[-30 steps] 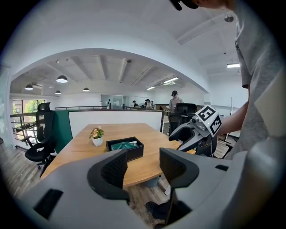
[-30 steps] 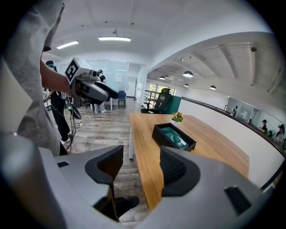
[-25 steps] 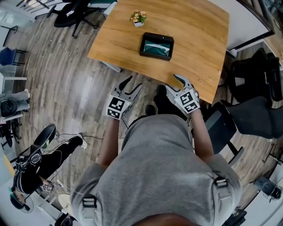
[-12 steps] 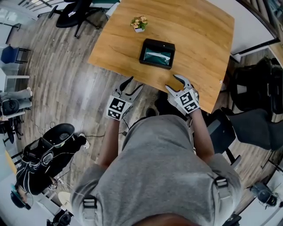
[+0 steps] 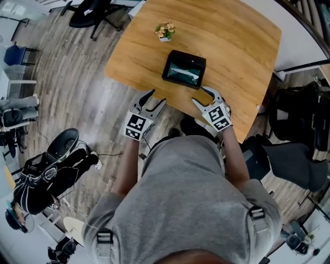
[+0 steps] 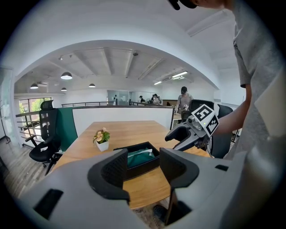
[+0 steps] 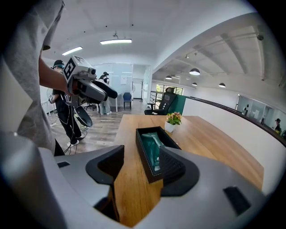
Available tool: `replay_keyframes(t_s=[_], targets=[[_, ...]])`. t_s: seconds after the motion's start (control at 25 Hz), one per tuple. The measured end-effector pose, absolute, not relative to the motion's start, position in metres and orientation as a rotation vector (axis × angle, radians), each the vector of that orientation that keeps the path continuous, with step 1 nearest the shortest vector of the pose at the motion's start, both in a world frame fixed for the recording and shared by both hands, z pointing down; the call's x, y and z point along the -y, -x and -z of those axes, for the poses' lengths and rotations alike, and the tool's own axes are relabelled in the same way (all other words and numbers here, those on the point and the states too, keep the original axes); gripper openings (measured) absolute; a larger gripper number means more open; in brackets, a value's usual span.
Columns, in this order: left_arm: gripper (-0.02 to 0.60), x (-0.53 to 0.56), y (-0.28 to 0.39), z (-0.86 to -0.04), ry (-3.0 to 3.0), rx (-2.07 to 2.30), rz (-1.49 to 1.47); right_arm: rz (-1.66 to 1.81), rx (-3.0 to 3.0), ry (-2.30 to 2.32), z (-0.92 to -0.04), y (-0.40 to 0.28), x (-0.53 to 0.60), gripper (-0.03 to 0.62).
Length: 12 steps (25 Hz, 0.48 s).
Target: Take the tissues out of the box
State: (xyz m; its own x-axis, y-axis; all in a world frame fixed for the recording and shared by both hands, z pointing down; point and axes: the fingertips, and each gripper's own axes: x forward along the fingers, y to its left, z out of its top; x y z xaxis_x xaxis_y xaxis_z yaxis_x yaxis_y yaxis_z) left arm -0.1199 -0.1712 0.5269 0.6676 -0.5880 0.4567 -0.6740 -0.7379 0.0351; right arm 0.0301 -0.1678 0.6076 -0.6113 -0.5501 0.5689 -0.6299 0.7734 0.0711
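Note:
A black open box (image 5: 184,69) stands on the wooden table (image 5: 232,46), with a green tissue pack (image 5: 182,71) lying inside. My left gripper (image 5: 156,98) hangs open just off the table's near edge, short of the box. My right gripper (image 5: 200,95) is over that edge, near the box's right corner; its jaws are closing but stand wide apart with nothing between them. In the left gripper view the box (image 6: 134,147) and pack (image 6: 139,156) lie ahead beyond the gripper (image 6: 143,167). From the right gripper (image 7: 140,167), the box (image 7: 144,150) runs lengthwise ahead, the pack (image 7: 152,145) inside.
A small white pot of flowers (image 5: 165,31) stands on the table beyond the box. Black office chairs (image 5: 294,134) stand to the right of the table, another (image 5: 93,10) at the far left. A person in black (image 5: 46,175) is on the wood floor, lower left.
The table and box have drawn nearer to both grippers, whose tips now reach the table's near edge. The person in black at lower left has shifted.

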Motion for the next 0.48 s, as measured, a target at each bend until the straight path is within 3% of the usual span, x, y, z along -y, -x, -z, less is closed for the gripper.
replay_keyframes(t_s=[0.48], targets=[[0.238,0.197,0.117,-0.543,-2.599,1.118,-0.641,-0.167,2.4,-0.758,-0.623,-0.032,0.207,0.249]])
